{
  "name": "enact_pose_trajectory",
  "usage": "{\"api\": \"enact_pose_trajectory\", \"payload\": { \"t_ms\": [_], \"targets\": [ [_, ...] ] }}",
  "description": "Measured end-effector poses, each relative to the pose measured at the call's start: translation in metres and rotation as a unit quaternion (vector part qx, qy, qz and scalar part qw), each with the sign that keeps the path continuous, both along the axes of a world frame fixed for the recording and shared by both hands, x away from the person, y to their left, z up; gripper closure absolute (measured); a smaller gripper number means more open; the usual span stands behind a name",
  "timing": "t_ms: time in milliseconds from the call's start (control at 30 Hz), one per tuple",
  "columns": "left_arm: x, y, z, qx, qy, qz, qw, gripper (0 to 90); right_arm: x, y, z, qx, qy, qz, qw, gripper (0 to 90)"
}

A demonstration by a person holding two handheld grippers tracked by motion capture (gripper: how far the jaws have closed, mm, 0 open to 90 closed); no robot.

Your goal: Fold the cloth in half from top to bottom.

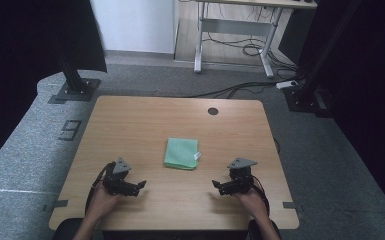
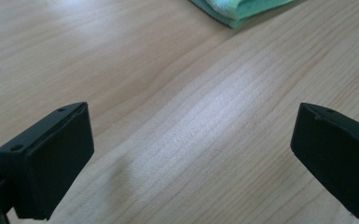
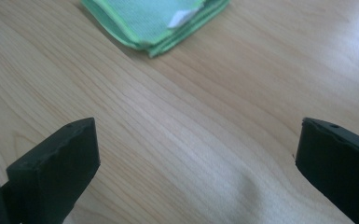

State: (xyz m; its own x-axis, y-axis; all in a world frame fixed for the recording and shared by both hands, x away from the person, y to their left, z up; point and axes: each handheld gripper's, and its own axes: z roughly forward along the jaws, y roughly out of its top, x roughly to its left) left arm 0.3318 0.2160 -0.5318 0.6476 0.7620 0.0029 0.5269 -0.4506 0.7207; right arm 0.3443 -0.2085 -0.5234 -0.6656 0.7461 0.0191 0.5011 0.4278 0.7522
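Both the left hand-held gripper point(image 1: 141, 186) and the right hand-held gripper point(image 1: 215, 186) gape wide, holding nothing; the folded cloth point(image 1: 181, 153) lies ahead between them, its white tag point(image 3: 180, 17) unreadable.

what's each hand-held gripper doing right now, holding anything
Left hand-held gripper: open, holding nothing, short of the folded green cloth.
Right hand-held gripper: open, holding nothing, also short of the cloth.
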Motion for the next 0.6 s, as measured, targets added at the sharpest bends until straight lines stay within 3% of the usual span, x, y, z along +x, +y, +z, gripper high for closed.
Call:
{"api": "enact_pose_trajectory", "payload": {
  "t_ms": [233, 367, 467, 533, 600],
  "targets": [
    [-0.001, -0.006, -0.011, 0.005, 0.013, -0.002, 0.9999, 0.0, 0.0, -0.005, -0.016, -0.003, 0.013, -0.011, 0.9999, 0.0],
    [0.001, -0.011, -0.016, 0.019, 0.027, -0.005, 0.9994, 0.0, 0.0, -0.006, -0.024, 0.001, 0.025, -0.013, 0.9996, 0.0],
    [0.0, -0.015, -0.017, 0.031, 0.026, -0.006, 0.9992, 0.0, -0.001, -0.003, -0.031, -0.009, 0.031, -0.012, 0.9994, 0.0],
    [0.001, -0.016, -0.017, 0.027, 0.03, -0.005, 0.9992, 0.0, -0.002, -0.001, -0.033, -0.025, 0.019, -0.006, 0.9995, 0.0],
    [0.002, -0.015, -0.017, 0.026, 0.036, -0.002, 0.999, 0.0, -0.001, 0.0, -0.033, -0.023, 0.016, -0.005, 0.9996, 0.0]
  ]
}}
